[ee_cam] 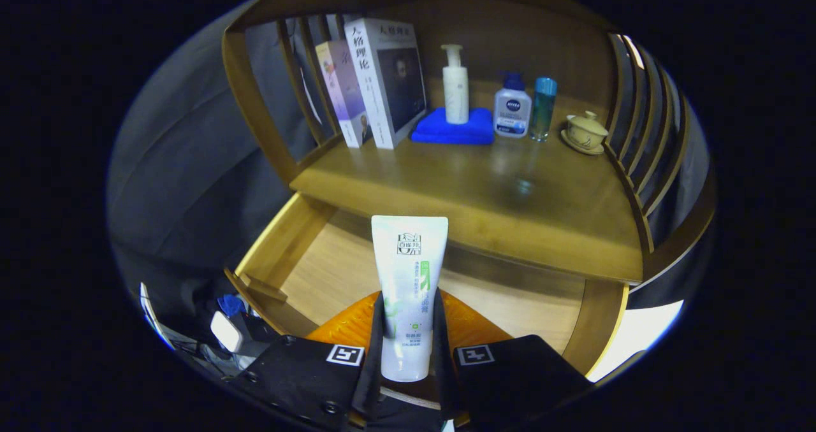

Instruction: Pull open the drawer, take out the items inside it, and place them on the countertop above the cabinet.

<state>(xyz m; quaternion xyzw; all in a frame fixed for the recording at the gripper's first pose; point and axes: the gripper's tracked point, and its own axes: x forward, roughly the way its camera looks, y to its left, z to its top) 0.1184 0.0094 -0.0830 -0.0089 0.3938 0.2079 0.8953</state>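
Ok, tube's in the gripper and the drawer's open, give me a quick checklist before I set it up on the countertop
1. Grip: both fingers of the gripper press the sides of the white tube, cap end down. Ok.
2. Tube upright between the fingers, not tilted. Ok.
3. Drawer pulled open, tube held above it. Ok.
4. Landing spot: bare front part of the countertop, ahead of the tube. Ok.
5. Things to avoid at the back: two books, pump bottle on a blue cloth, white bottle, blue bottle, lidded cup. All well beyond the bare part. Ok.
6. More items in the drawer: the tube and fingers hide part of it. Cannot tell.
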